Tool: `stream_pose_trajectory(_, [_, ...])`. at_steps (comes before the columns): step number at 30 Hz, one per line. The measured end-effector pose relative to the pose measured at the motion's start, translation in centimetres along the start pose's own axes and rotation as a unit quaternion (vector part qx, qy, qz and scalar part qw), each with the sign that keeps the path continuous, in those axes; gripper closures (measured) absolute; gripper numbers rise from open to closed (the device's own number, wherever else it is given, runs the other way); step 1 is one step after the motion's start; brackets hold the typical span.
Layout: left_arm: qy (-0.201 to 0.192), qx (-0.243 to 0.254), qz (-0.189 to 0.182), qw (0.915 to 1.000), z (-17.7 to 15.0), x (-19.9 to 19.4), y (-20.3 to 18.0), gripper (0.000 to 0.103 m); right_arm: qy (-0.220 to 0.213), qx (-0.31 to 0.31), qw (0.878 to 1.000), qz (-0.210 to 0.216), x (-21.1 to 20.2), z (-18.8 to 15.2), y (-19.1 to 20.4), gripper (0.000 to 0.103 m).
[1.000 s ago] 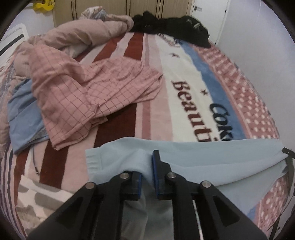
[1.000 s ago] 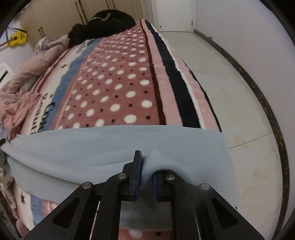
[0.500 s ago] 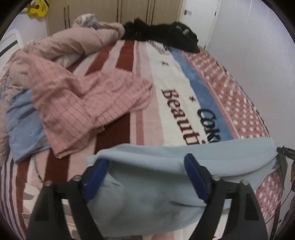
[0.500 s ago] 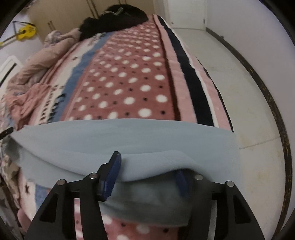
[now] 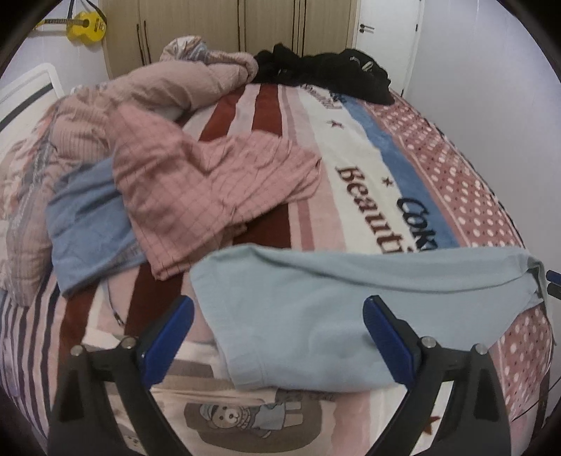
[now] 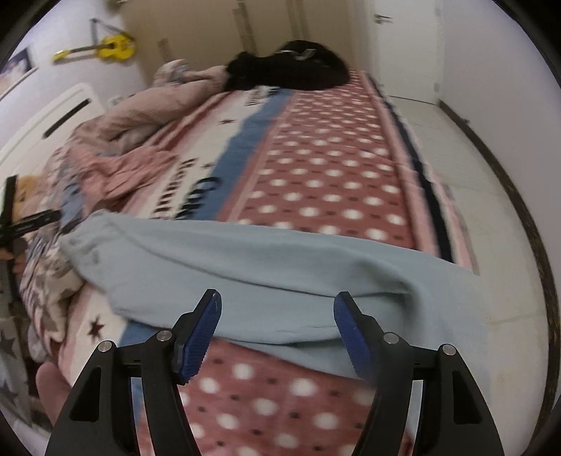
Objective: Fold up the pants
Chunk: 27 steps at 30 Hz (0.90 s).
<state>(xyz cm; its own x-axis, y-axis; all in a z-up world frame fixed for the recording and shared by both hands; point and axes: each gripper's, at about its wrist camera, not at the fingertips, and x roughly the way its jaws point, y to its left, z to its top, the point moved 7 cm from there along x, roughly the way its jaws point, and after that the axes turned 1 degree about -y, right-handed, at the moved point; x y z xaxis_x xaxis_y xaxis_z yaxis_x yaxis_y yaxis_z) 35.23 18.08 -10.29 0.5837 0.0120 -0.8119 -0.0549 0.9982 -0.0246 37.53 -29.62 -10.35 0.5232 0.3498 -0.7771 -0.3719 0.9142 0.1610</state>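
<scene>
Pants [image 5: 315, 315]: light blue, lying across the near end of the bed [image 5: 368, 151], doubled over lengthwise into a long band, upper layer resting on lower layer. Cuffed end toward the left side, opposite end at the bed's right edge, seen also from the right wrist view [image 6: 280, 266] as one wide band spanning the blanket.

Progress, judged from the layout: one fold laid down and released. Remaining: at least one crosswise fold to bring the long band to a compact stack, then smoothing; a ridge near the right end looks unflattened.

Left gripper [image 5: 277, 333]: jaws opening, near full spread. Cloth visible between the blue pads in the view, but pads not pressing on it; nothing held.

Right gripper [image 6: 277, 326]: jaws opening, roughly mid spread. Cloth behind and between the pads in the view, no pinch on it; nothing held. Right view blurred, so fine contact not certain.

Surroundings: pink checked garment [image 5: 210, 182] crumpled on the bed beyond the pants, close but not overlapping. Blue cloth [image 5: 84, 224] partly under it at the left. Pink quilt [image 5: 168, 87] bunched at the far left, black clothing [image 5: 326, 70] piled at the far end. Yellow toy guitar [image 5: 87, 26] on the wall. Bare floor [image 6: 455, 147] to the right of the bed.
</scene>
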Motion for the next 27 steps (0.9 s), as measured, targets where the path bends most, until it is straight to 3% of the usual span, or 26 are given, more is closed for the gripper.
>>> stream_pose_trajectory(4, [0.026, -0.013, -0.022, 0.9993, -2.0, 1.7, 0.5, 0.010, 0.014, -0.012, 1.000, 0.015, 2.4, -0.4, 2.4, 0.040])
stream_pose_trajectory(7, [0.035, -0.009, -0.029, 0.9989, -2.9, 2.4, 0.2, 0.016, 0.026, -0.010, 1.000, -0.004, 3.5, -0.9, 1.3, 0.040])
stream_pose_trajectory(12, [0.034, -0.002, 0.001, 0.9994, -3.6, 3.1, 0.2, 0.023, 0.016, 0.029, 0.997, -0.064, 1.8, -2.3, -5.0, 0.040])
stream_pose_trajectory(18, [0.013, -0.008, 0.023, 0.9996, -3.4, 2.7, 0.0, 0.028, 0.001, 0.073, 0.982, -0.172, -3.2, -6.1, -15.2, 0.040])
stream_pose_trajectory(22, [-0.004, -0.019, 0.038, 0.9991, -2.9, 1.9, -0.4, 0.028, 0.019, 0.088, 0.988, -0.127, -3.4, -9.6, -17.3, 0.035])
stream_pose_trajectory(25, [-0.024, -0.007, 0.045, 0.9987, -2.6, 0.6, -1.5, 0.025, 0.026, 0.046, 0.993, -0.105, -3.0, -11.6, -15.5, 0.034])
stream_pose_trajectory(27, [-0.039, -0.002, 0.036, 0.9986, -2.5, -0.5, -2.5, 0.021, 0.029, 0.010, 0.993, -0.112, -2.8, -12.7, -14.4, 0.029])
